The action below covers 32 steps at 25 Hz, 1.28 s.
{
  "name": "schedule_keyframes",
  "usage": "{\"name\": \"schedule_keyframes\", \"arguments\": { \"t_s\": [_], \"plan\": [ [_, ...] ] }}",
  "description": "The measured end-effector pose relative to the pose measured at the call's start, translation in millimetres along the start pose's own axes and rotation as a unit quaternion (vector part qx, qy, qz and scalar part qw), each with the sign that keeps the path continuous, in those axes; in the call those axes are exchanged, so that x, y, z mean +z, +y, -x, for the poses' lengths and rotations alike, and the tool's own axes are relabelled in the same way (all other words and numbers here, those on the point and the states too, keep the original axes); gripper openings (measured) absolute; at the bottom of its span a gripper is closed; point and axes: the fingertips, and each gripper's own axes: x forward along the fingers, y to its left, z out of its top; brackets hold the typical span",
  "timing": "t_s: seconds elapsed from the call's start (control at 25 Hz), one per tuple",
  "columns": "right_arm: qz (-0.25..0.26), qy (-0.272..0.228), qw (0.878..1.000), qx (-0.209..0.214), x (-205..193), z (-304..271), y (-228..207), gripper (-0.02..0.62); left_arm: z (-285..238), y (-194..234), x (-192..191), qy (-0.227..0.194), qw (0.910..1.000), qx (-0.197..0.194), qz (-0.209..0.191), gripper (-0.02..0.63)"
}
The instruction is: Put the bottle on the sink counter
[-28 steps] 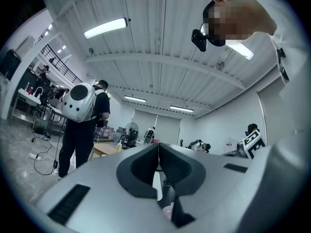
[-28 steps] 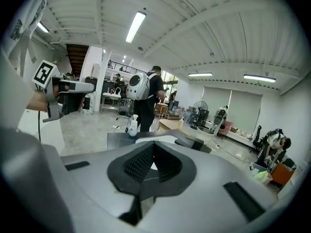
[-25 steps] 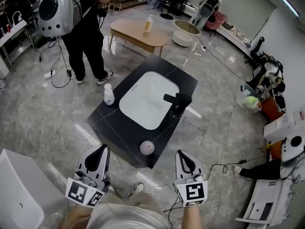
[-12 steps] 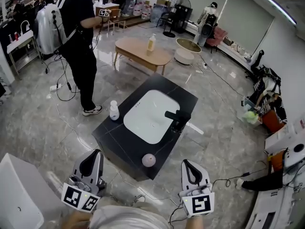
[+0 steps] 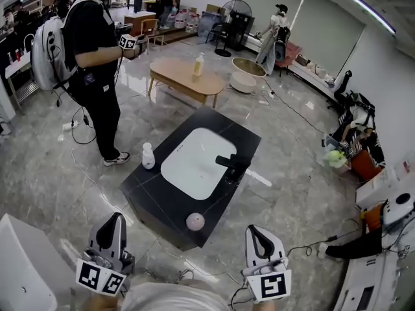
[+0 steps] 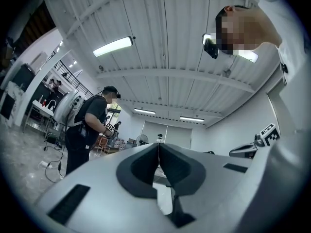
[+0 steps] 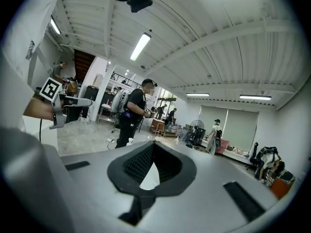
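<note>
Holding left gripper (image 5: pixel 117 218) and right gripper (image 5: pixel 255 230) off the near corner of the sink counter (image 5: pixel 152 199), fingers pressed together on both. Seeing bottle (image 5: pixel 148 155) upright at the counter's left edge, beside the basin (image 5: pixel 191 164). Pink ball (image 5: pixel 195 221) at near corner.

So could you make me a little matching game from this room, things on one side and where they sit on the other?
1. white bottle
2. pink ball
3. black faucet
4. pale yellow bottle

A. on the wooden table
B. counter's near corner
C. right rim of the basin
D. counter's left edge

Pairs: 1-D, 2-B, 3-C, 4-A
</note>
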Motion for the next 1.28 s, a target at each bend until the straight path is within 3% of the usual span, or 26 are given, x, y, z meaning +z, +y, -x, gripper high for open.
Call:
{"name": "schedule_keyframes", "arguments": {
  "t_s": [1.28],
  "plan": [
    [0.006,-0.002,1.0,0.028,-6.3,-6.4,14.5,0.011,2.2,-6.4,-6.5,0.011,0.9999,0.005,-0.007,0.017]
  ]
}}
